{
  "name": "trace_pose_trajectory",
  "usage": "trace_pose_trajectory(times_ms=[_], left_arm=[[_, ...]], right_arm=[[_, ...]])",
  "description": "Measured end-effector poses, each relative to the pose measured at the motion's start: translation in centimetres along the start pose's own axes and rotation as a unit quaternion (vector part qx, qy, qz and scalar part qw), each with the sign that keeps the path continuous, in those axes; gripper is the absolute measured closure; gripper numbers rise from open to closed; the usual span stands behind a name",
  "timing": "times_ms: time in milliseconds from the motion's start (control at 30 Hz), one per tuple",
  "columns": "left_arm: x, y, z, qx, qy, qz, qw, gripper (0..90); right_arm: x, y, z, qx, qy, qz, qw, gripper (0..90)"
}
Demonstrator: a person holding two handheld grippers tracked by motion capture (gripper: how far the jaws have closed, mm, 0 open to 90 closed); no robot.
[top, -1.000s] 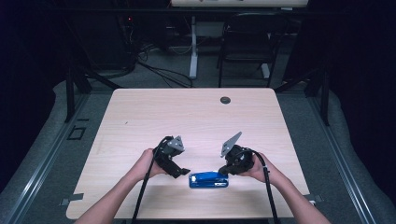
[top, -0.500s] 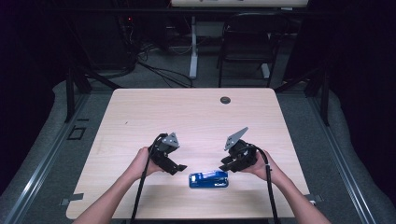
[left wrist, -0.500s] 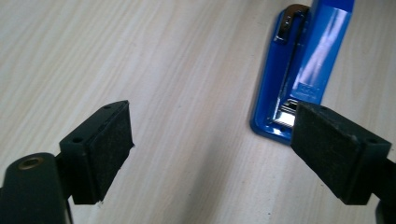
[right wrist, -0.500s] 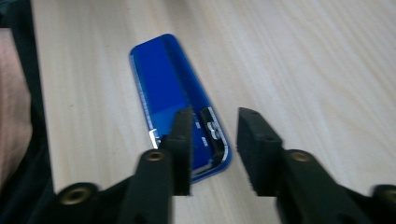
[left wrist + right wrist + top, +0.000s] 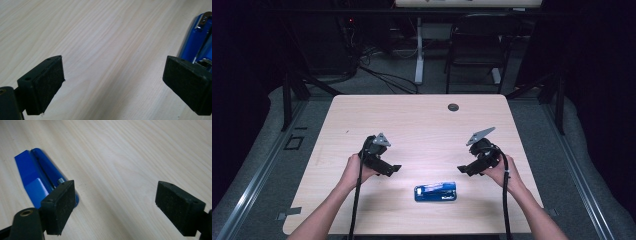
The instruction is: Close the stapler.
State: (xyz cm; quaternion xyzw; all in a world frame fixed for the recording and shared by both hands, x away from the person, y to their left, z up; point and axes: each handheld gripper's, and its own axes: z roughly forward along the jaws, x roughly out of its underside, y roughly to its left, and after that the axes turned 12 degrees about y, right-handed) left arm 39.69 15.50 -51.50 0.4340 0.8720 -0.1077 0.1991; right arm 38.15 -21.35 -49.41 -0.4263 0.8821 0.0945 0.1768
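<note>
Blue stapler [image 5: 435, 192] lies flat on the bench [image 5: 422, 125], near its front edge, between both tools. Left tool [image 5: 393, 170] and right tool [image 5: 463, 171] have just been opening; jaws spread, nothing between them.

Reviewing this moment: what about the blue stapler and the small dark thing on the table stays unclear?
- Blue stapler: left gripper view, cut off by the right edge and hidden behind a jaw.
- Stapler, right gripper view: near end hidden behind a jaw.
- Small dark round thing: high view, too small to identify.
- Stapler, high view: markings too small to read.
</note>
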Motion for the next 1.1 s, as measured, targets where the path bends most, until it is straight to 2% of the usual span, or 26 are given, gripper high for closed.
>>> trace_pose_trajectory(times_ms=[200,367,667,733,800,900,1100], left_arm=[[0.7,1.4,0.0,-0.015,0.004,-0.034,0.9993,3.2],[1.3,2.6,0.2,-0.026,0.008,-0.068,0.9974,1.9],[2.1,4.2,0.7,-0.042,0.015,-0.105,0.9935,0.3],[2.4,4.7,0.9,-0.029,0.022,-0.116,0.9925,0.2],[2.6,5.1,1.0,-0.022,0.021,-0.125,0.9916,0.2],[2.7,5.5,1.1,-0.022,0.02,-0.134,0.9905,0.2],[3.1,6.2,1.8,-0.022,0.031,-0.149,0.988,0.0]], right_arm=[[0.7,-1.6,-0.4,0.023,-0.002,0.031,0.9993,13.9],[1.5,-3.0,-0.5,0.032,-0.004,0.062,0.9975,7.6],[2.8,-5.4,0.0,0.053,0.017,0.121,0.9911,0.4],[3.2,-5.9,0.3,0.056,0.02,0.133,0.9894,0.0],[3.7,-6.5,0.6,0.061,0.034,0.138,0.988,0.0],[4.1,-7.0,0.9,0.058,0.037,0.147,0.9868,0.0],[4.4,-7.6,1.6,0.052,0.057,0.146,0.9863,0.0]])
